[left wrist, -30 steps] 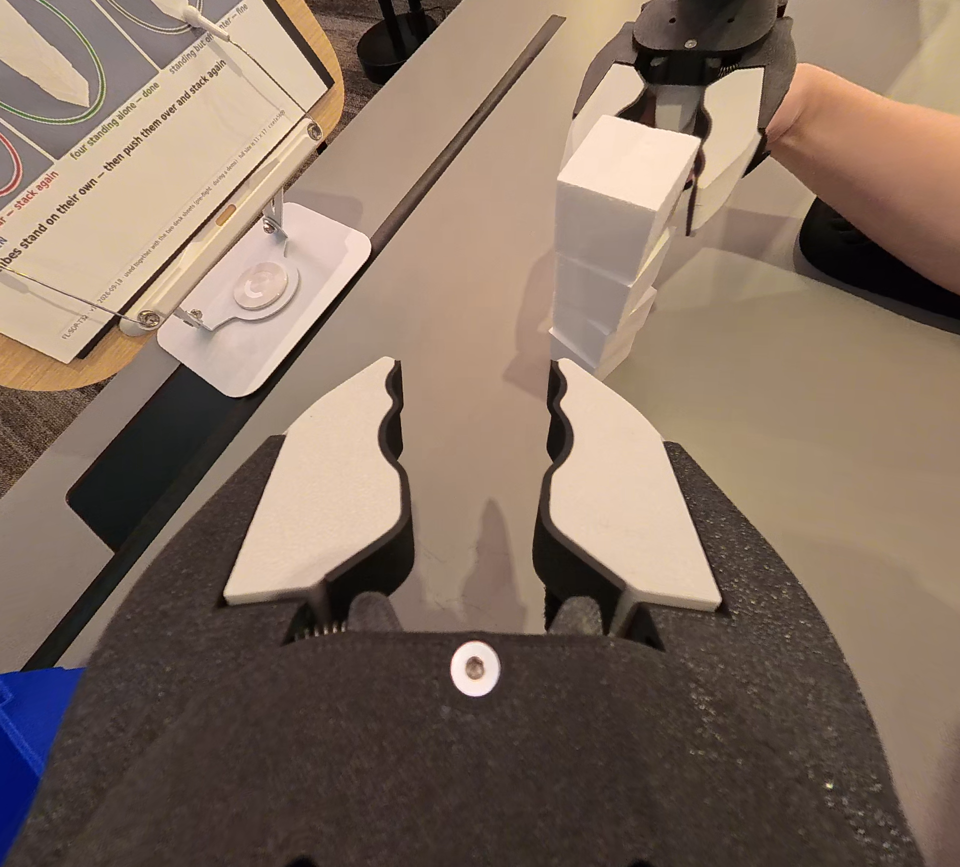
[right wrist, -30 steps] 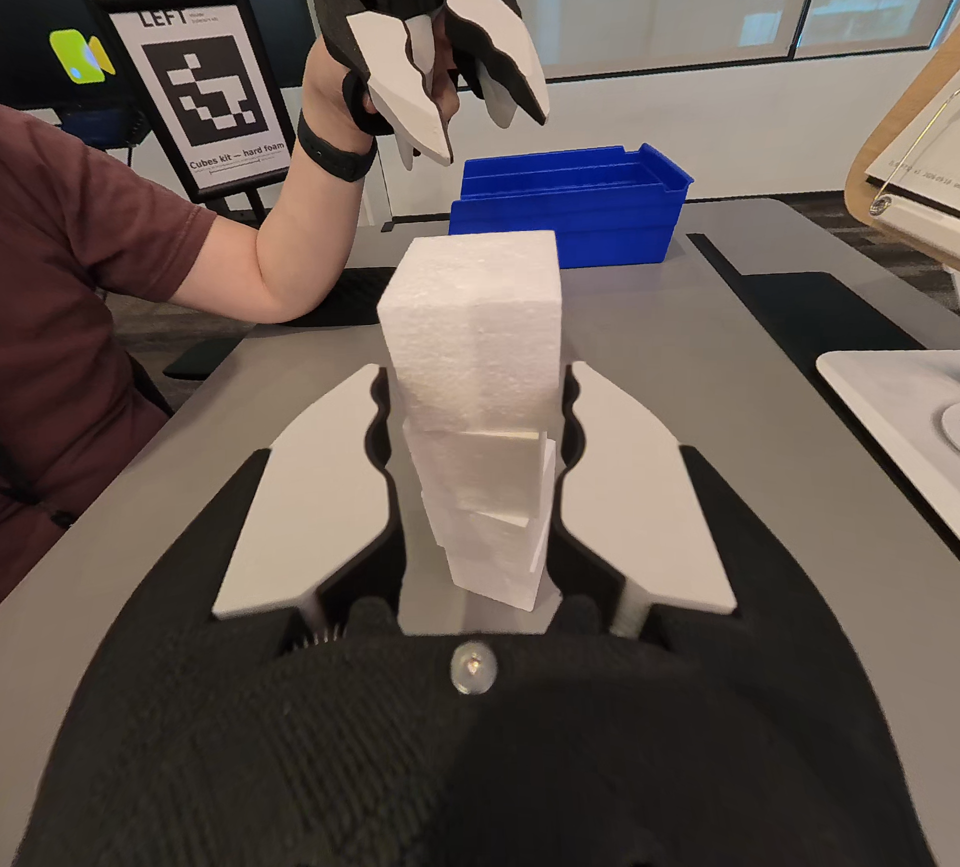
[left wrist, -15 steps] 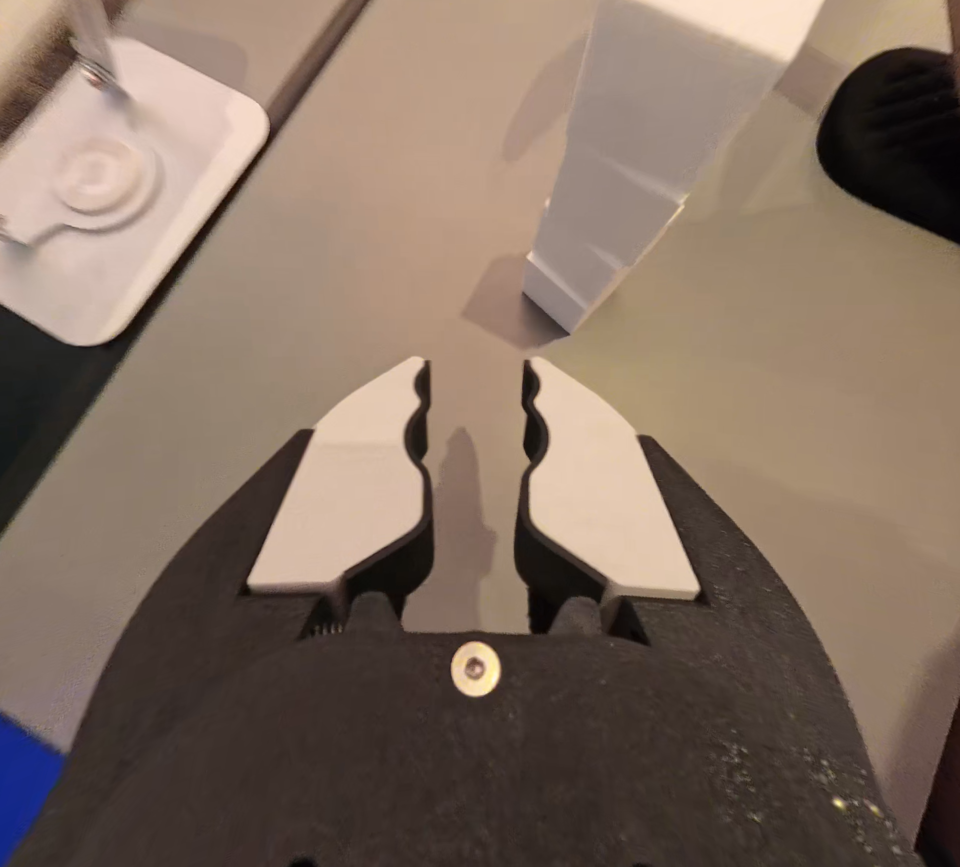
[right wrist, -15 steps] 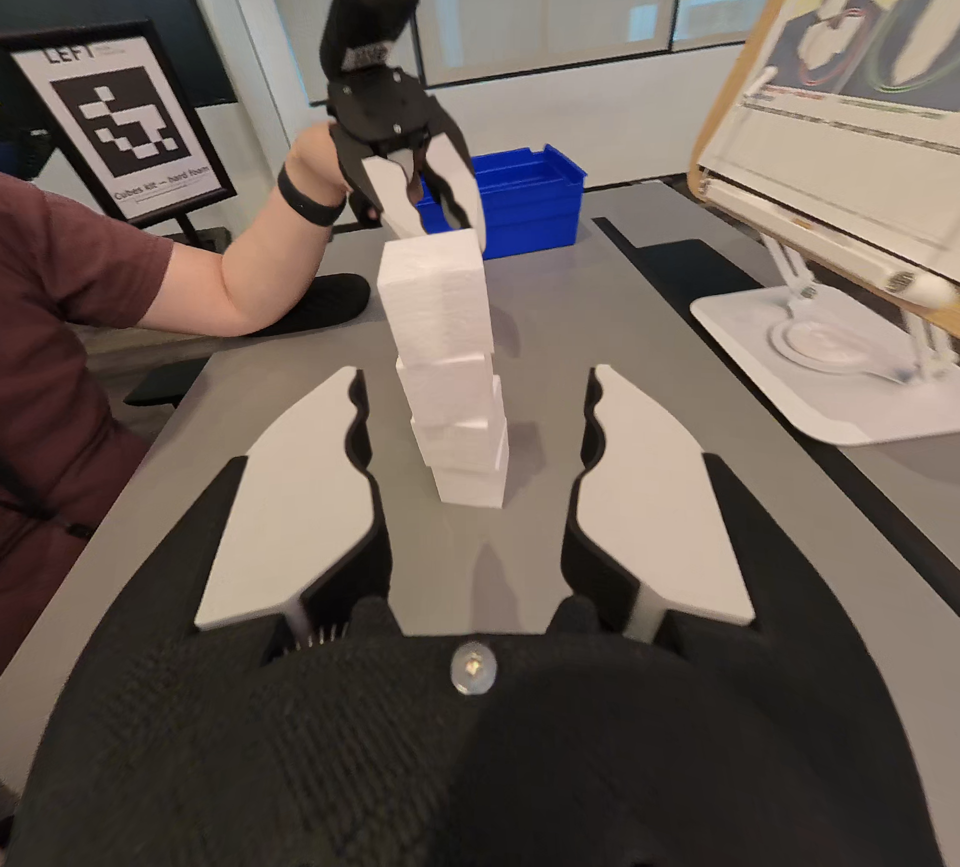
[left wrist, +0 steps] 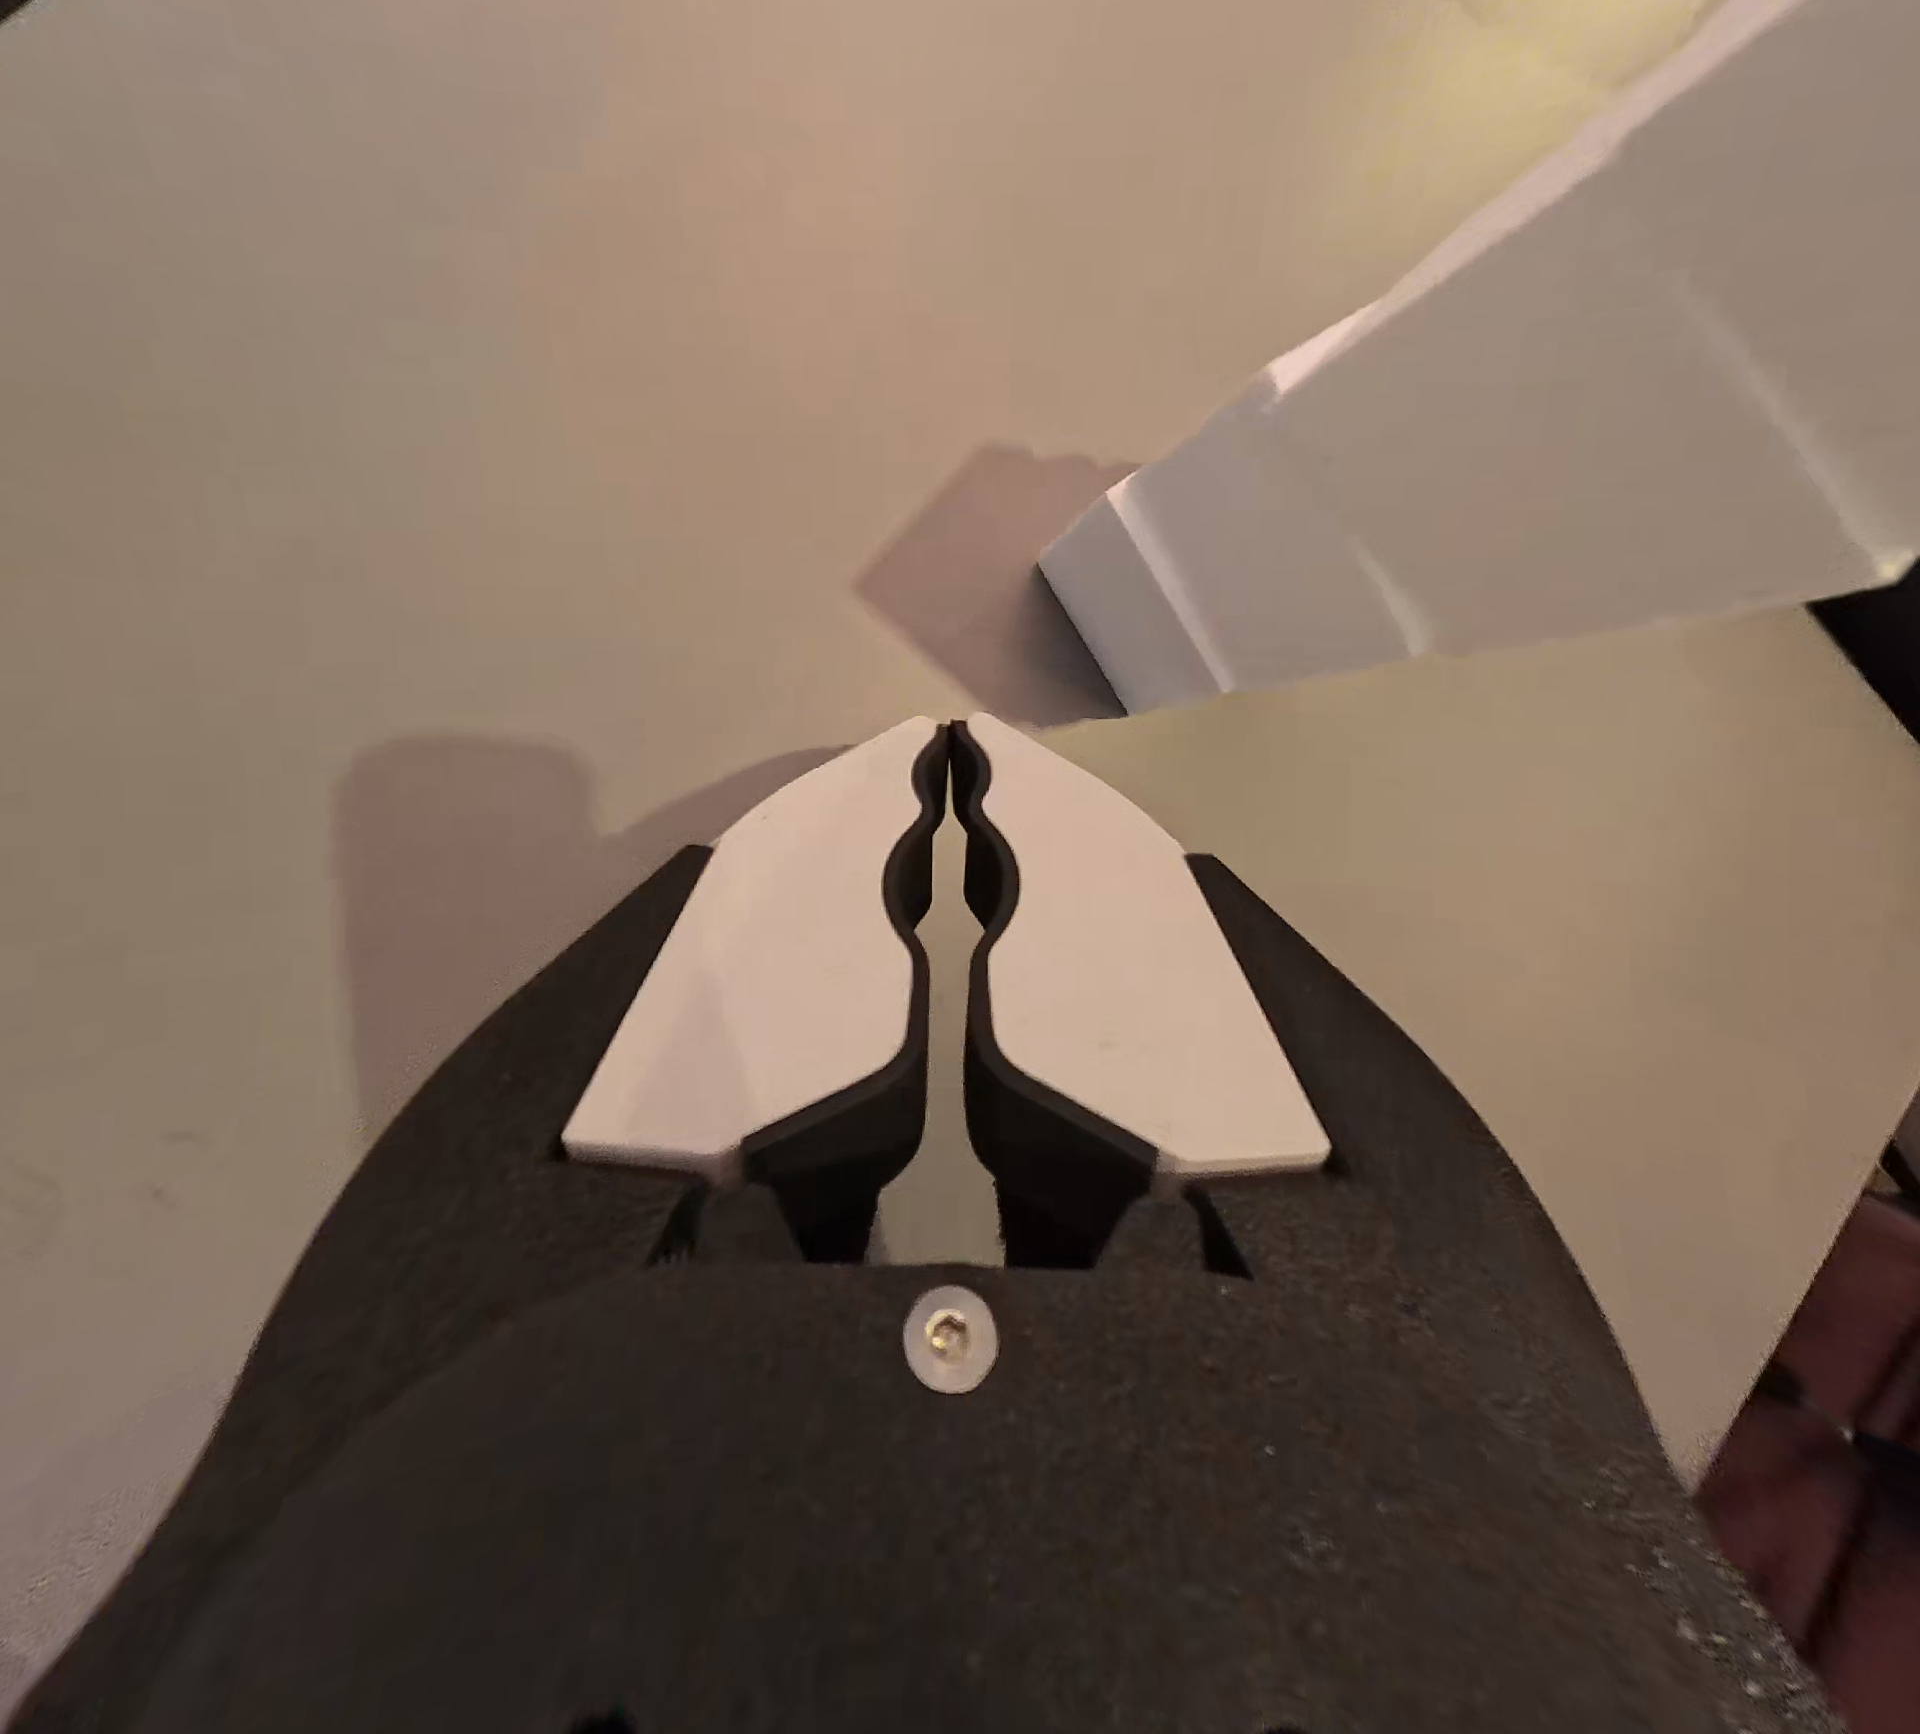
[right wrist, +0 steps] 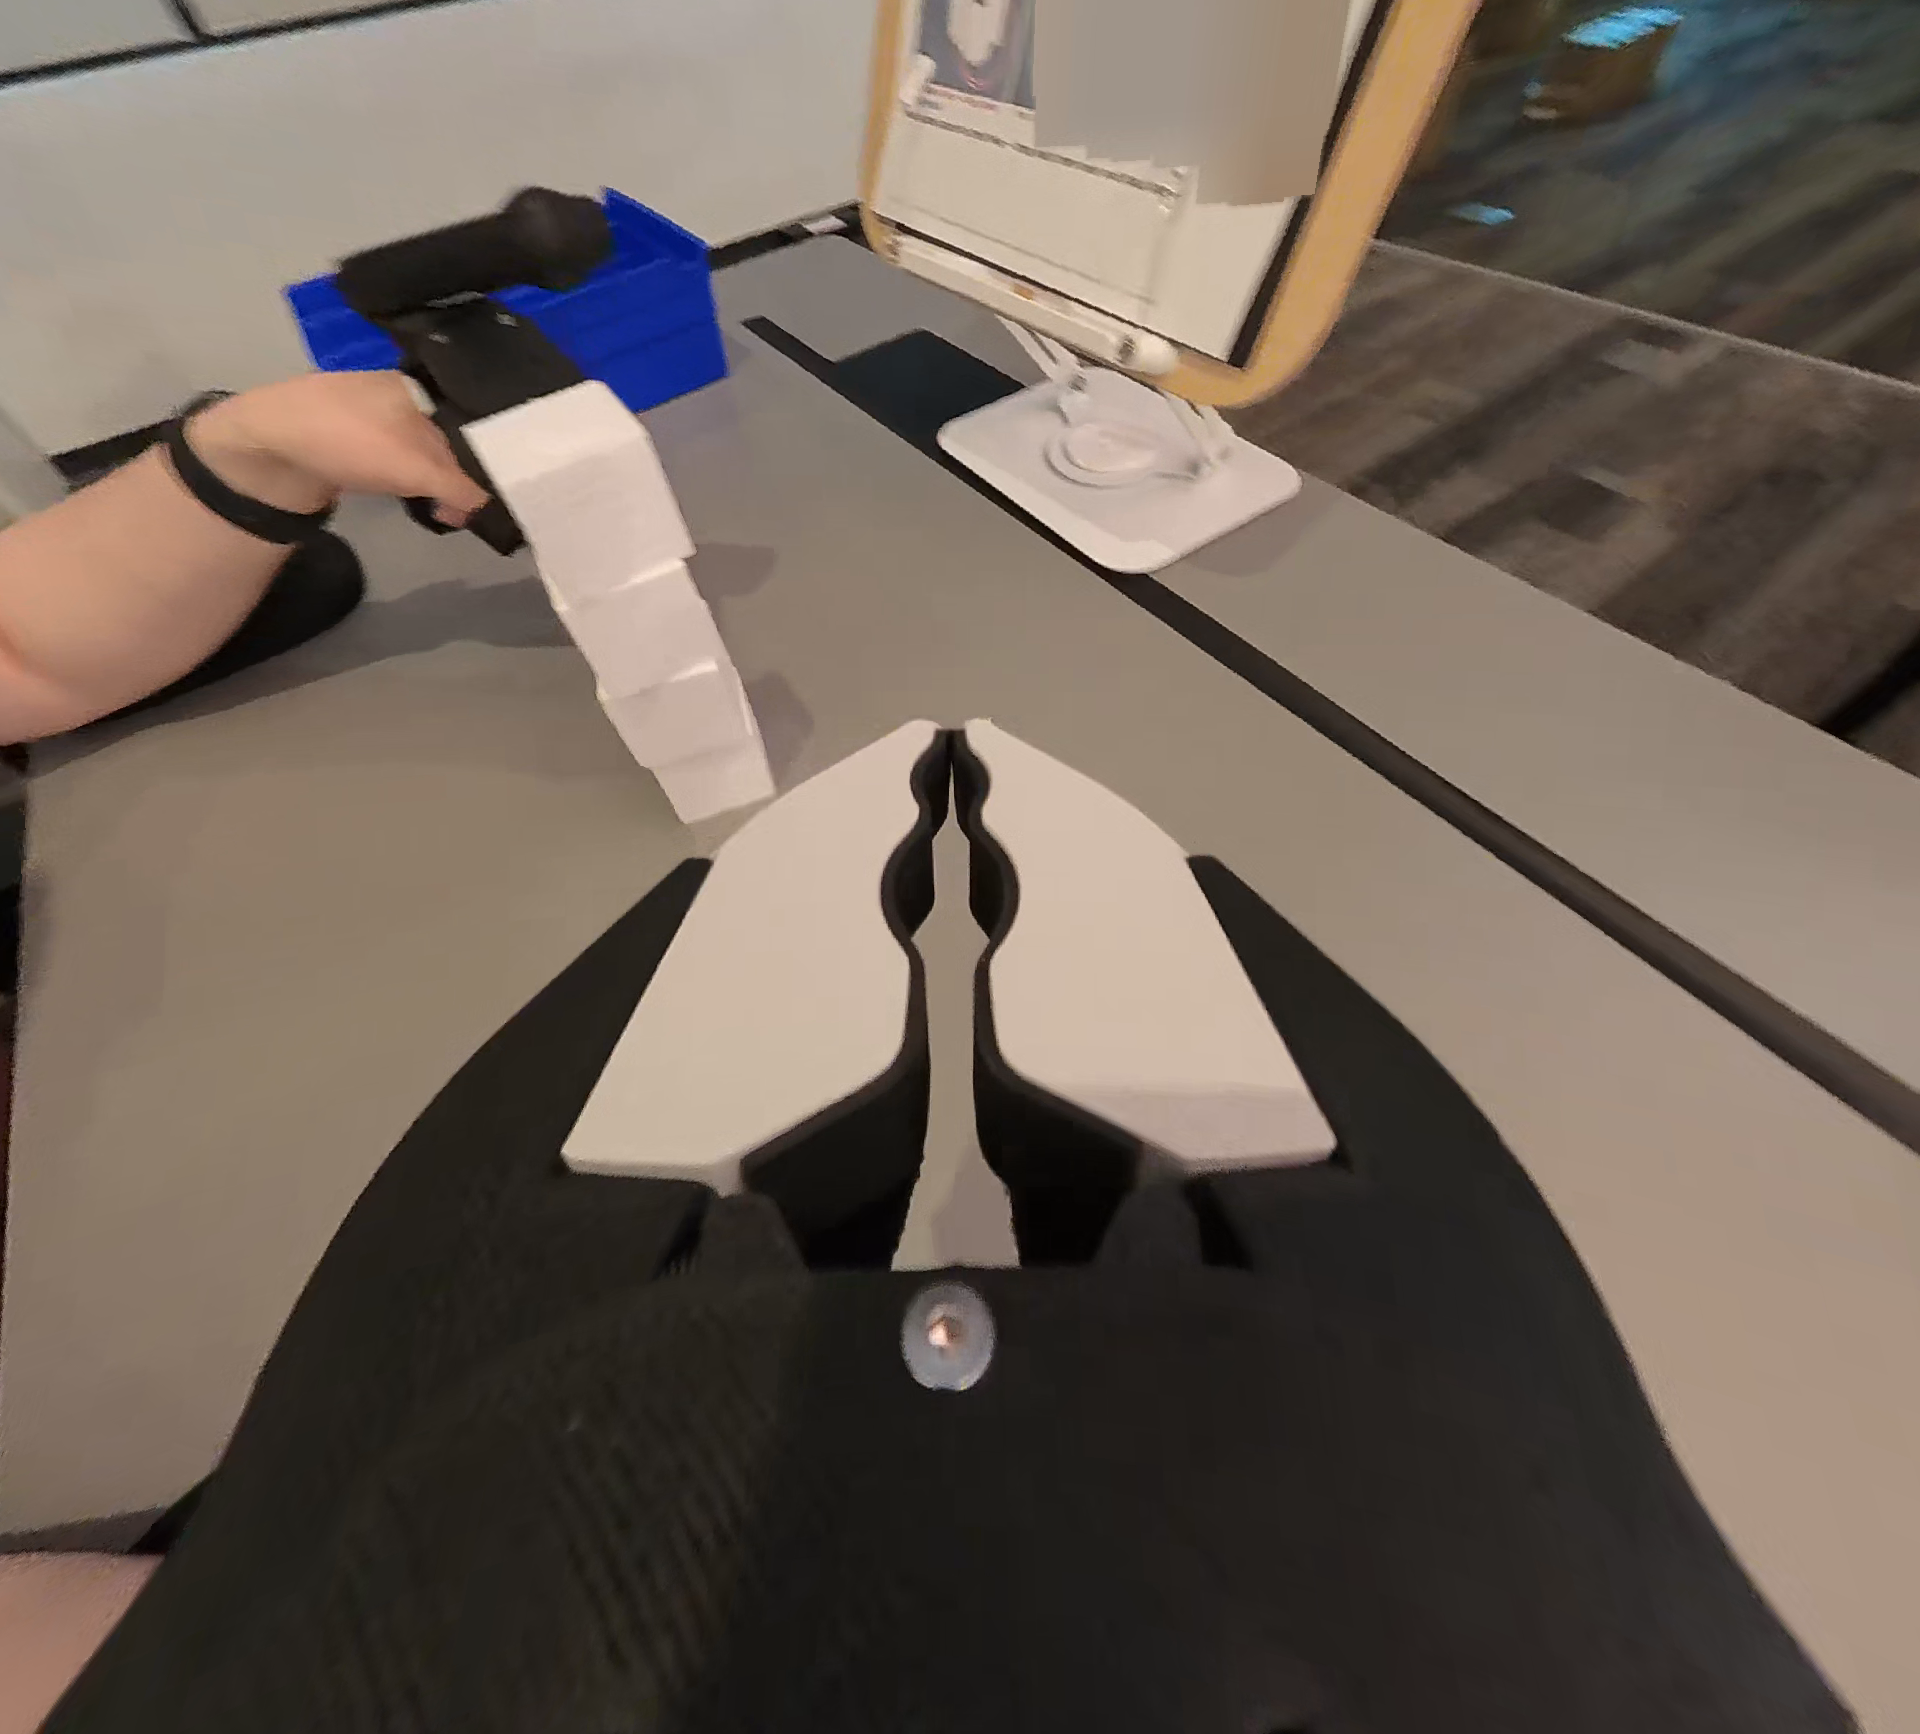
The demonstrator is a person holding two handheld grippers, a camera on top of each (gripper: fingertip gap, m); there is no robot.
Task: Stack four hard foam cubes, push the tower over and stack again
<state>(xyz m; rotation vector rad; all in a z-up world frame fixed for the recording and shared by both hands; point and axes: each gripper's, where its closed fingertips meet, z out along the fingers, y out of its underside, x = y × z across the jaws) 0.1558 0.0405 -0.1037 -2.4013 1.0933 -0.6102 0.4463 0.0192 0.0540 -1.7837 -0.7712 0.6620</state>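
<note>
I am viewing a grey table, matte, with a dark groove running along its right side. Lying directly on it: a leaning tower of white foam cubes, base cube contacting the surface; a blue bin at the far end; a white stand base.

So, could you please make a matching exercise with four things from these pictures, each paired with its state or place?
Things:
1. tower
2. left gripper
3. blue bin
4. board

States or places:
A. propped on a white stand
B. on the far part of the table, behind the tower
C. four white cubes stacked on the table
D. shut, empty, close to the tower

Pairs: 1-C, 2-D, 3-B, 4-A
</note>
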